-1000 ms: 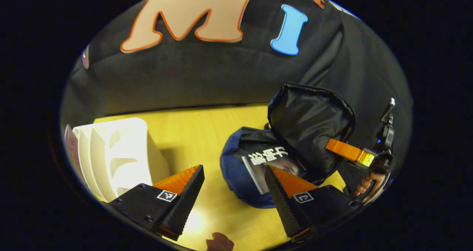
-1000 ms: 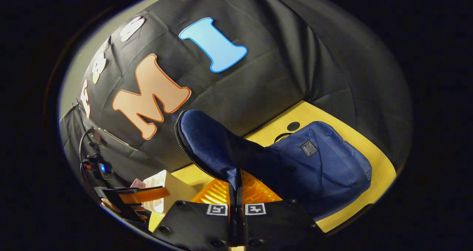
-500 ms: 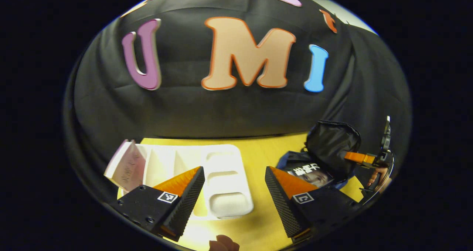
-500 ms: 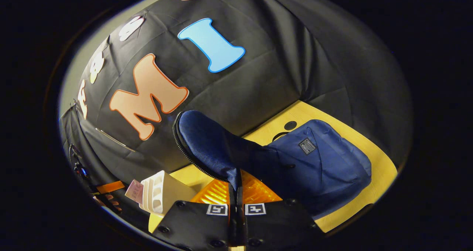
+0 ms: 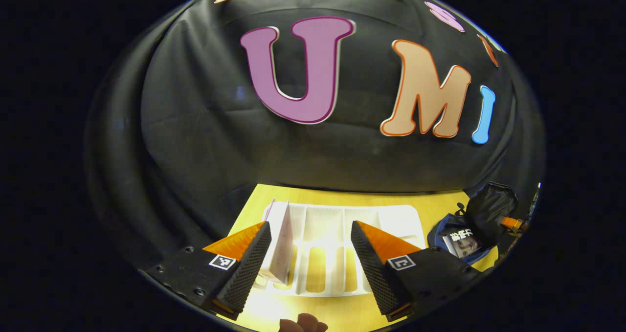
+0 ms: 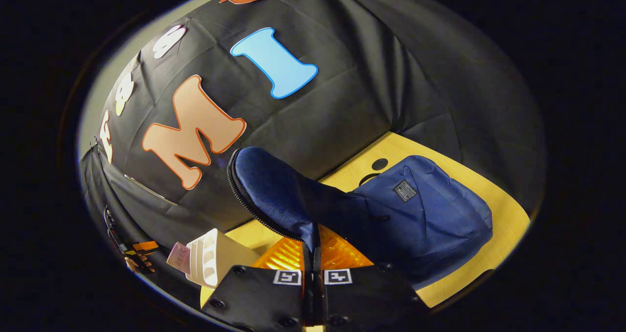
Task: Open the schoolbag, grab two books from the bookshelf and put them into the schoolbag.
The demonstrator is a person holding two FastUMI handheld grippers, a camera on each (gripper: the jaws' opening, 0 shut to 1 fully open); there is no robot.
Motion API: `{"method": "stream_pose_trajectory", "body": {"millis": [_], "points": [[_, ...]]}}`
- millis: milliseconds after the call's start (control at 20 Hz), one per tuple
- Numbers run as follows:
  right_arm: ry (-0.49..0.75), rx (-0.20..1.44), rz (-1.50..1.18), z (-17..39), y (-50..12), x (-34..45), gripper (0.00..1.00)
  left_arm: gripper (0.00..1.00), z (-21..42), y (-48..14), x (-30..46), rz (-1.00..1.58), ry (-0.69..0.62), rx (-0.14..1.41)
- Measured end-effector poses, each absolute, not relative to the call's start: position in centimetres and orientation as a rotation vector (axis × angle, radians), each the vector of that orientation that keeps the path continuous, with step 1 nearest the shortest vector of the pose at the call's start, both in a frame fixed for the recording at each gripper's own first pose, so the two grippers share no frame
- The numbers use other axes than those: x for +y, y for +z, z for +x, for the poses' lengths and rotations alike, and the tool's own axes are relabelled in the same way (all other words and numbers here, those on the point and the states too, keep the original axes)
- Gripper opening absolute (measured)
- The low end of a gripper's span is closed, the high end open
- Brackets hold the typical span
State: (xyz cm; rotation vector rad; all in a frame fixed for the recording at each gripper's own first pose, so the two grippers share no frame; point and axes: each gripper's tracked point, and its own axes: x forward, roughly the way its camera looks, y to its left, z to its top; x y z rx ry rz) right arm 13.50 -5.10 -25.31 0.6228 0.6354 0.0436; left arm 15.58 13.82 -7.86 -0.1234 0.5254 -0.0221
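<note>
Schoolbag (image 6: 420,210) is held open on the table (image 6: 494,254) by the right gripper (image 6: 313,246) pinched on its flap (image 6: 274,195), one book (image 5: 463,243) is inside, and the wide-open left gripper (image 5: 310,254) is aimed at the second book (image 5: 282,244) in the bookshelf (image 5: 391,219).

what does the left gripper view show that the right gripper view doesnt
Left gripper view: the open left tongs facing the bookshelf's slots, and a book lying inside the open schoolbag. Right gripper view: the right tongs shut on the schoolbag's flap, plus its blue front. Both: bookshelf, a pink book standing in it, schoolbag, yellow table.
</note>
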Motion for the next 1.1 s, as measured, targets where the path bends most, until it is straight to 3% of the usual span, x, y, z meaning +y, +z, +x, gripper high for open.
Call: {"method": "stream_pose_trajectory", "body": {"millis": [550,800,950,1050,1100], "points": [[0.030,0.627,0.624,13.4,-25.4,-5.6,0.03,0.96,19.7,-18.1,17.0,-0.144,0.010,0.778],[0.023,0.624,0.629,13.3,-25.3,-5.7,0.03,0.89,20.0,-20.4,17.2,-0.119,-0.014,0.871],[0.025,0.625,0.623,13.3,-25.4,-5.8,0.03,0.89,19.9,-21.0,17.6,-0.100,-0.017,0.908],[0.025,0.625,0.625,13.3,-25.4,-5.8,0.03,0.83,19.7,-21.7,18.0,-0.073,-0.012,0.955],[0.024,0.625,0.625,13.3,-25.4,-5.8,0.03,0.75,19.5,-21.8,18.2,-0.059,-0.009,0.971]]}}
